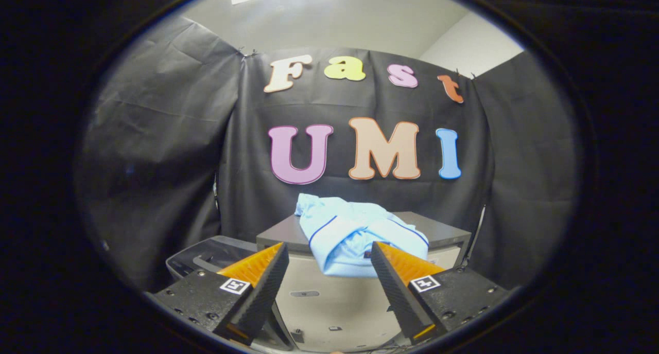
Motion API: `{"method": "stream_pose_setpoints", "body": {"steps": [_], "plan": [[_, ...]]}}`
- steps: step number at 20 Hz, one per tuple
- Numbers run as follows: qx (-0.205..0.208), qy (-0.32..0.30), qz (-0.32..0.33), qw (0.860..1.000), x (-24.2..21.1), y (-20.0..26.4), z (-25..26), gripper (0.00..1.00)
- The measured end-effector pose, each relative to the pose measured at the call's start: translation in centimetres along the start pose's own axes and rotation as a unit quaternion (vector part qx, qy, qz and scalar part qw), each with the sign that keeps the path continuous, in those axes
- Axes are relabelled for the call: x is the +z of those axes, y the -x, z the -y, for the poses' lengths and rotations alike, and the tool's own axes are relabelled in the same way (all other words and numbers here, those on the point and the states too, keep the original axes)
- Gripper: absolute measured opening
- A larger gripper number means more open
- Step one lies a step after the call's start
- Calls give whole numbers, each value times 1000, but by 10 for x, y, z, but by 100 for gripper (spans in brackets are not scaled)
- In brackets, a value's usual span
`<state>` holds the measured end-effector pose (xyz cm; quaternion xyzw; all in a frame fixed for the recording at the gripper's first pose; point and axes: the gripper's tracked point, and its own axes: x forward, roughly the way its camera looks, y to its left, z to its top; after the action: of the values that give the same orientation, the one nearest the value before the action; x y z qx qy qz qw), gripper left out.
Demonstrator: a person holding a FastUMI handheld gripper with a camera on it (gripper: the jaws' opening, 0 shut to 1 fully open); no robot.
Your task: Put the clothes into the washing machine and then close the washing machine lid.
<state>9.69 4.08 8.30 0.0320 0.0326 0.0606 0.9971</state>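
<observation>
Gripper view: looks forward along the two fingers toward a grey cabinet-like unit (360, 229) standing against the booth's wall.
Fingers: the gripper (329, 264) is spread wide and holds nothing; open air lies between the tips.
Clothes: a light blue garment with dark piping (355, 233) lies bunched on the unit's flat top, its lower hem hanging over the front edge. It sits just beyond the fingers, at about 1 o'clock from the gap between them, nearer the right finger's tip.
Washing machine: the dark tub-like body (206, 256) beside the unit, at about 9 o'clock from the garment and partly behind the left finger, looks likely to be it. I cannot tell whether its lid is up or down.
Done: nothing, as far as I can judge. The garment is not yet grasped and not yet in any machine.
Left: grip the garment, carry it to the tub, drop it in, shut the lid.
Edges: the unit's front edge runs under the overhanging hem, and the tub's rim lies lower, toward 8 o'clock.
Open room: free space above the garment and to 3 o'clock; the wall closes in right behind it at 12 o'clock.
</observation>
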Motion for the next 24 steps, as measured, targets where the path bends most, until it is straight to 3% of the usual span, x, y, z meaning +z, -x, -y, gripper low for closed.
{"method": "stream_pose_setpoints", "body": {"steps": [4,10,15,24], "plan": [[11,-14,19,1000,32,-22,8,97],[0,31,27,999,58,-71,31,97],[-6,20,-17,1000,56,-122,40,97],[3,61,-29,998,46,-144,16,97]]}}
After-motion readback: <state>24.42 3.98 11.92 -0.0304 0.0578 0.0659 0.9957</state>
